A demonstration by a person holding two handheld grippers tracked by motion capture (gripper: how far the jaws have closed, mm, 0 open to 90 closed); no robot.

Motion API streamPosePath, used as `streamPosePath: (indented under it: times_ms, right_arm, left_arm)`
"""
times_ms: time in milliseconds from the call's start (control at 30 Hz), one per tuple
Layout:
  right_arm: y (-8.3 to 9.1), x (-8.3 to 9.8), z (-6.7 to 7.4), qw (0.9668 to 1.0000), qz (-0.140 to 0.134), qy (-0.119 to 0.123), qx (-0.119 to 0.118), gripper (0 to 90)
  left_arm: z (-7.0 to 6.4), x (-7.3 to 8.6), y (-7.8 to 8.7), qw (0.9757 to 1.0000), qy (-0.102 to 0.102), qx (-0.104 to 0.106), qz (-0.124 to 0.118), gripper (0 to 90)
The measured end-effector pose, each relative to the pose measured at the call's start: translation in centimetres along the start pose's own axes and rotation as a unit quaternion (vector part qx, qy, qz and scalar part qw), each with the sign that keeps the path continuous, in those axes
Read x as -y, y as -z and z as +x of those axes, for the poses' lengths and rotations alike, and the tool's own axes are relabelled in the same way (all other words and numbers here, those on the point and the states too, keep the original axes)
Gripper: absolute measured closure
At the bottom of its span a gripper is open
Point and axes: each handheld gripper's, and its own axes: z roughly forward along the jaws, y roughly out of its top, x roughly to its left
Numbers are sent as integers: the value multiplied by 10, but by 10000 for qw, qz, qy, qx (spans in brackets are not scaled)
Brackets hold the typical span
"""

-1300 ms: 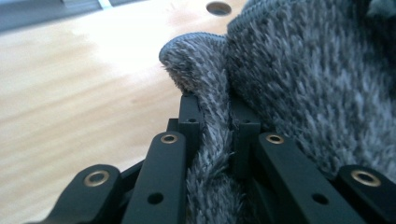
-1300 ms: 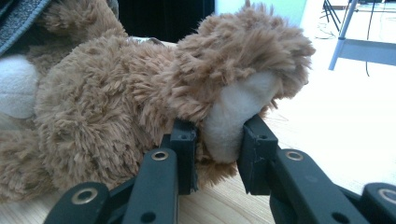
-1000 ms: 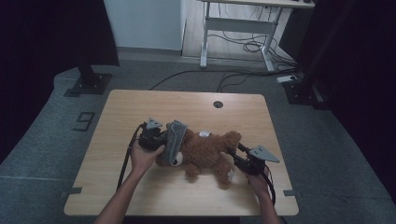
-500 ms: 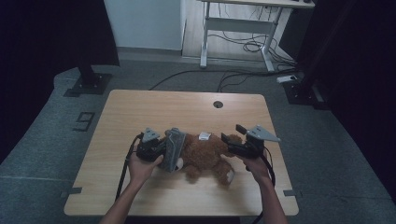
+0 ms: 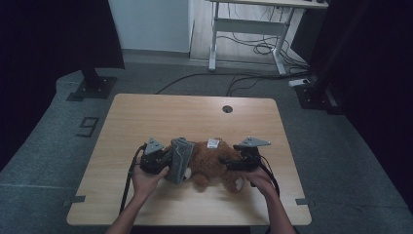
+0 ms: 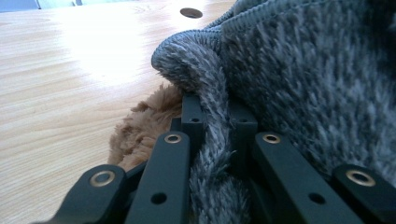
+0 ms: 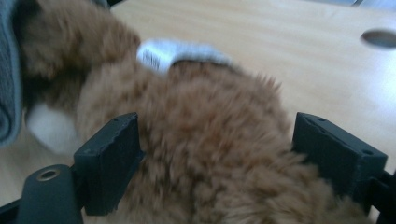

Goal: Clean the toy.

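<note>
A wooden table [image 5: 185,117] with a round cable hole [image 5: 227,108] stands on grey carpet [image 5: 58,126]; behind it, a white wall [image 5: 148,24], a desk frame [image 5: 248,29], loose cables [image 5: 253,48] and dark curtains [image 5: 48,34].

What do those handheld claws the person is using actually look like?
Each is a chunky black claw, left and right, topped by a grey three-cornered plate. Flat black fingers carry brass-ringed holes. A black cable trails back along each bare, sleeveless forearm.
</note>
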Motion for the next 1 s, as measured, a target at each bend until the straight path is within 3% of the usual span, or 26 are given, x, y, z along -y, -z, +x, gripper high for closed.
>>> streamPosePath:
  times_ms: [267,367,500,567,667,867,1000]
  right_arm:
    - [-8,21,2,9997,203,-45,-119,195]
    - [-10,27,3,9996,261,-27,-96,290]
    - [-8,31,5,9996,267,93,-95,487]
    - [-6,32,6,9999,105,68,15,599]
    - [-4,30,12,9994,-133,190,251,687]
    - [-6,13,18,9956,-390,466,711,740]
    - [-16,-4,11,9926,-542,413,1003,744]
  left_arm:
    - [-3,8,5,9999,51,115,-69,806]
    - [-5,11,6,9998,89,141,-127,806]
    - [-7,15,8,9996,126,161,-189,805]
    - [-8,15,9,9995,139,159,-225,804]
    - [-8,16,10,9993,129,132,-332,802]
    - [-7,17,11,9983,235,114,-517,802]
    - [-7,12,0,9976,365,125,-576,801]
